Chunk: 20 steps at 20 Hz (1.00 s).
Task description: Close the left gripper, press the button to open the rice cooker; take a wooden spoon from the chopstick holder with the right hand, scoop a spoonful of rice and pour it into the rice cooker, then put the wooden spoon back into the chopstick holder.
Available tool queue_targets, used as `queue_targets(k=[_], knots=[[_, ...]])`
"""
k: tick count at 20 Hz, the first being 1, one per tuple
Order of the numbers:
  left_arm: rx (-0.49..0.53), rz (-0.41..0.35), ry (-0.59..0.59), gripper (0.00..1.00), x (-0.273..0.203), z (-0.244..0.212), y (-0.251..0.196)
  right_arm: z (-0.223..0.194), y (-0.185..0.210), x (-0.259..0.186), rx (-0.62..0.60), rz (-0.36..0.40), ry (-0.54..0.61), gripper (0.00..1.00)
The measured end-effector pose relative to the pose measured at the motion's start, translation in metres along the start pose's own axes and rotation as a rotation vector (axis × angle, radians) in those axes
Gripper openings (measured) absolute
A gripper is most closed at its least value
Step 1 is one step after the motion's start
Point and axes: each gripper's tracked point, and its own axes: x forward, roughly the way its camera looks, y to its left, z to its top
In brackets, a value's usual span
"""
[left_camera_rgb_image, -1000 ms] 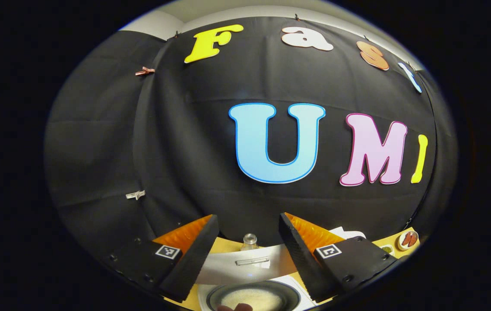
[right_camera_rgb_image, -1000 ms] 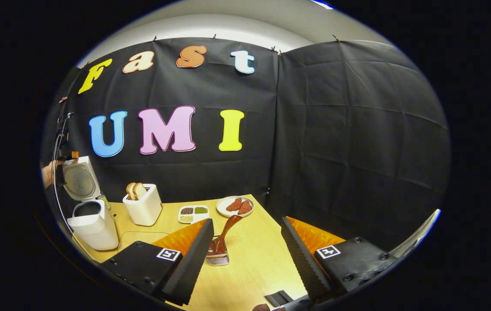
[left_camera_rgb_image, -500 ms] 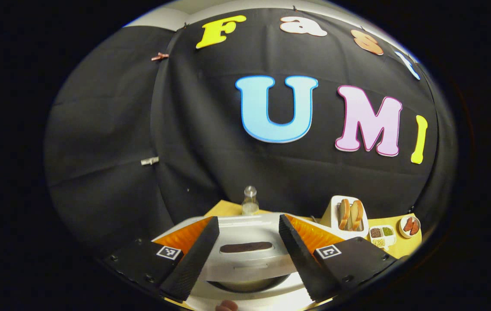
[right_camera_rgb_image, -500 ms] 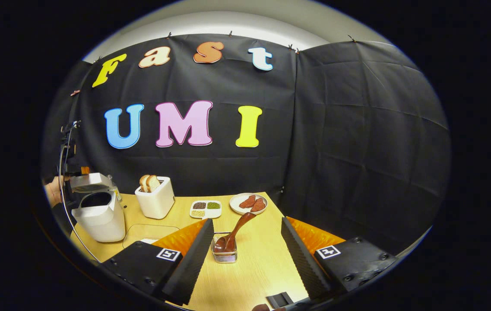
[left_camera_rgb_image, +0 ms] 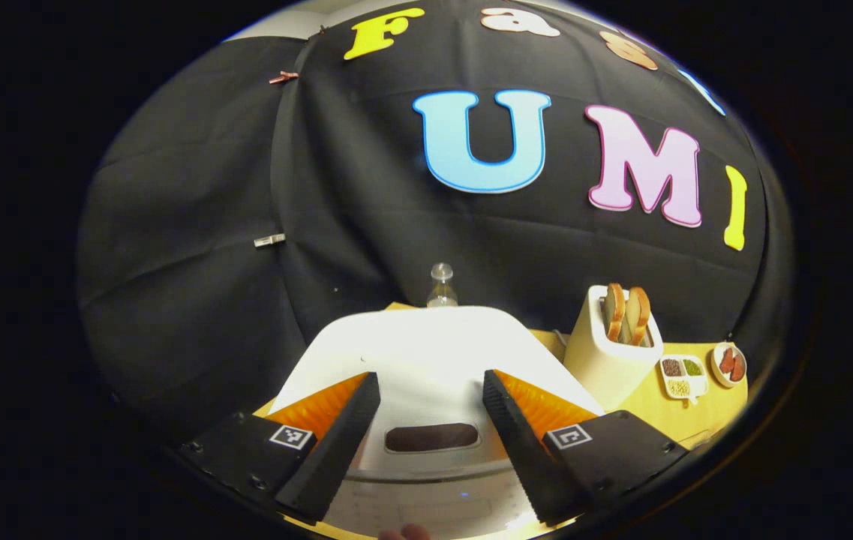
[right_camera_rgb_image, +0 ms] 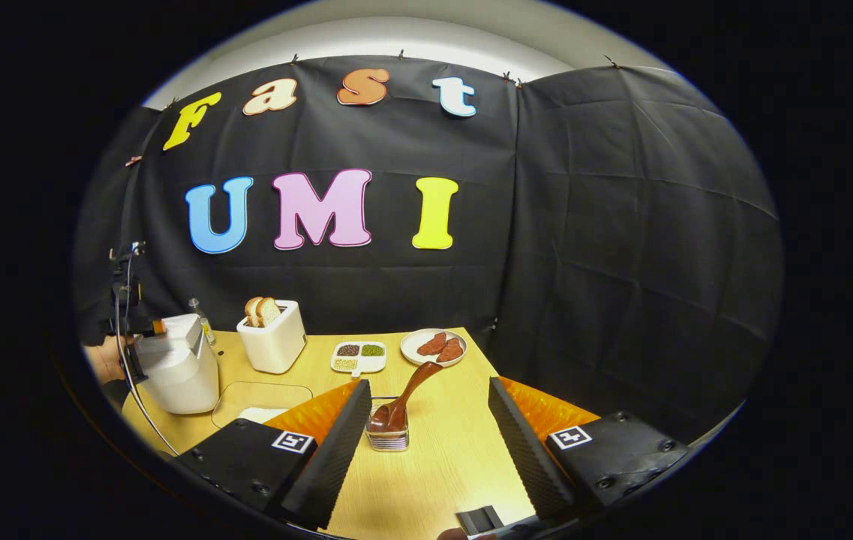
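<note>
While both grippers stand with fingers apart, the scene reads as follows.

Left gripper (left_camera_rgb_image: pixel 426 442): fingers spread wide with nothing between them, poised just over the closed lid of the rice cooker (left_camera_rgb_image: pixel 426 352); whether they touch the lid cannot be told.
Rice cooker: white, lid down; in the left gripper view a dark oval recess sits on the lid between the fingers. In the right gripper view the cooker (right_camera_rgb_image: pixel 178 367) stands at the far left end of the table (right_camera_rgb_image: pixel 441 457), with a hand at its side.
Right gripper (right_camera_rgb_image: pixel 426 450): fingers wide apart, empty, held above the table and facing the chopstick holder (right_camera_rgb_image: pixel 387 435).
Wooden spoon (right_camera_rgb_image: pixel 403 397): bowl down in the chopstick holder, handle leaning up and to the right.
Chopstick holder: small clear container on the table, near the right gripper's left finger.
Toaster (right_camera_rgb_image: pixel 272 345): white, two slices of bread sticking up, right of the rice cooker.
Divided dish (right_camera_rgb_image: pixel 358 356): three sorts of grain, between the toaster and the plate (right_camera_rgb_image: pixel 434 346).
Plate: white, holds reddish pieces of food.
Bottle (left_camera_rgb_image: pixel 441 285): small, clear, behind the rice cooker.
</note>
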Motion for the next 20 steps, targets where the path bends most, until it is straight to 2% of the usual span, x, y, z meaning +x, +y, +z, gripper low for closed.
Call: queue_targets(k=[7,9,13,20], knots=[[0.011,-0.005,-0.106,1.0,-0.003,-0.016,-0.003,-0.008,-0.002,-0.002,-0.011,0.015,0.014,0.98],[0.029,-0.003,-0.091,1.0,-0.002,-0.019,-0.005,-0.01,-0.002,-0.004,-0.011,0.015,0.019,0.98],[0.005,-0.006,-0.034,1.0,-0.003,-0.019,-0.004,-0.013,-0.001,-0.006,0.004,0.016,0.021,0.98],[0.018,-0.05,-0.048,0.99,-0.008,-0.012,-0.006,0.007,0.005,-0.011,-0.016,0.03,-0.022,0.98]])
